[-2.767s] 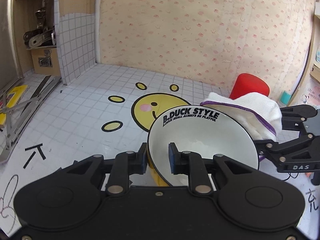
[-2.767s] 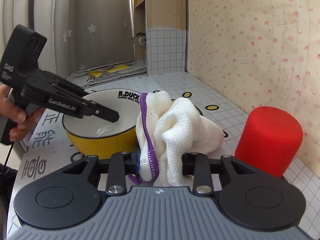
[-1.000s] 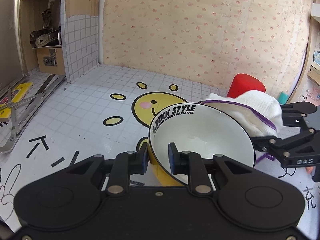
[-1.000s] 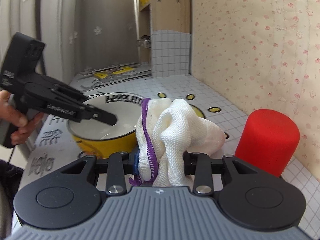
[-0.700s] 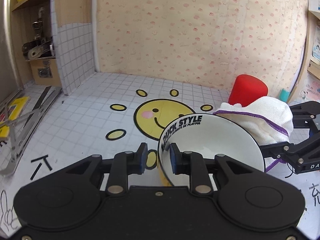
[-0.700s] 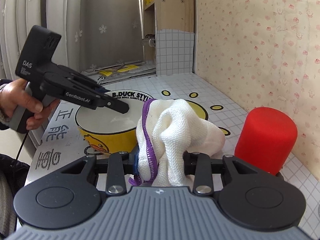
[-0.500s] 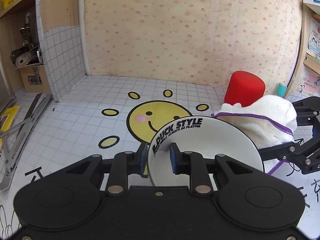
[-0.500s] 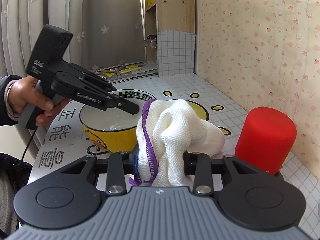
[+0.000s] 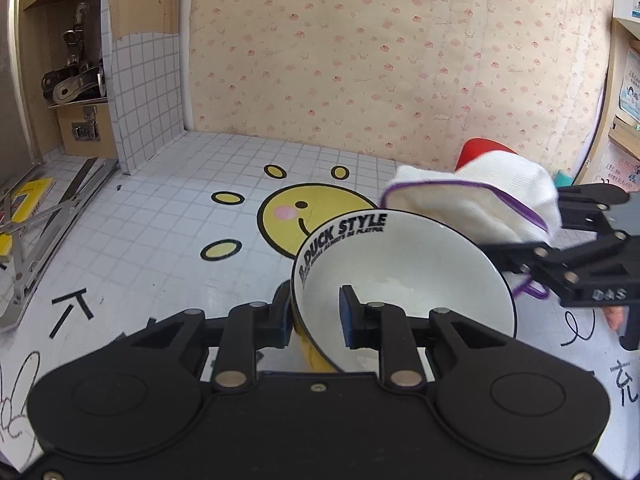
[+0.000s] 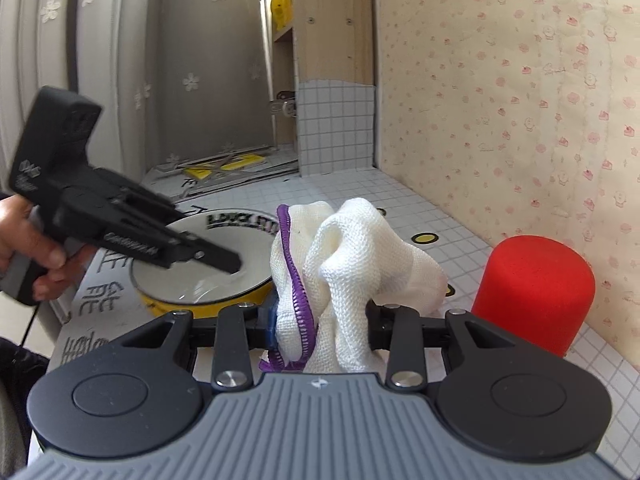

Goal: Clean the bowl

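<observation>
Bowl [image 9: 404, 276] is pinched at its rim by the left tool [image 9: 314, 316], steadied and tilted; the right tool [image 10: 320, 328] clamps the cloth [image 10: 352, 276] beside it, ready for wiping.

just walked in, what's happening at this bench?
A person is cleaning a bowl with two handheld tools. The left tool is clamped on the rim of the yellow bowl, one finger inside, one outside. The right tool grips a bunched white cloth beside the bowl, not yet inside it. A red cylinder stands nearby.
</observation>
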Available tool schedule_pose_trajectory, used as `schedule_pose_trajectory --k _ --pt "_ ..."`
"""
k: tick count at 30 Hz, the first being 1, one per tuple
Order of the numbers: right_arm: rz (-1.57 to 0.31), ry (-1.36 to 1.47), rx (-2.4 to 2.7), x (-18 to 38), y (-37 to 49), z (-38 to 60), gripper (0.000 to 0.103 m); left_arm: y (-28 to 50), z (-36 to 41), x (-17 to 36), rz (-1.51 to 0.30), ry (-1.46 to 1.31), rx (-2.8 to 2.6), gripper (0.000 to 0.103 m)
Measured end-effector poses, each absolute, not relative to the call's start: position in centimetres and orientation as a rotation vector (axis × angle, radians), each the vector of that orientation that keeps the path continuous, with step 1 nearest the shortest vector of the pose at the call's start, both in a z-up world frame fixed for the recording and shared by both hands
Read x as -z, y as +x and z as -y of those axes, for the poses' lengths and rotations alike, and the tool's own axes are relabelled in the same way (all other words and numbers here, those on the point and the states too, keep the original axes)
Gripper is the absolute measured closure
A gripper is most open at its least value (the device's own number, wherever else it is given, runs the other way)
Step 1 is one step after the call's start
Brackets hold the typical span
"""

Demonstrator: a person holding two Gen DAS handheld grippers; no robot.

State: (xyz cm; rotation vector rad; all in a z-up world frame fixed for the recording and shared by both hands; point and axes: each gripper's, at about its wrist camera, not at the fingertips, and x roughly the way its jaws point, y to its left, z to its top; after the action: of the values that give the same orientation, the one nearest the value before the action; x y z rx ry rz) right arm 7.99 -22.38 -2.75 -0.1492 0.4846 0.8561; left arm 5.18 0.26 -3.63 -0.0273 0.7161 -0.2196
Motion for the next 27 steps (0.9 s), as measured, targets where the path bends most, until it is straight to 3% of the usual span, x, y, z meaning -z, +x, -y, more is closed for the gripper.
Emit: schedule_pose_trajectory --k 27 --pt "-0.526 -0.216 -0.955 2.2 6.0 23.0 0.064 5.6 0.3 3.8 -0.703 -0.002 0.189 0.078"
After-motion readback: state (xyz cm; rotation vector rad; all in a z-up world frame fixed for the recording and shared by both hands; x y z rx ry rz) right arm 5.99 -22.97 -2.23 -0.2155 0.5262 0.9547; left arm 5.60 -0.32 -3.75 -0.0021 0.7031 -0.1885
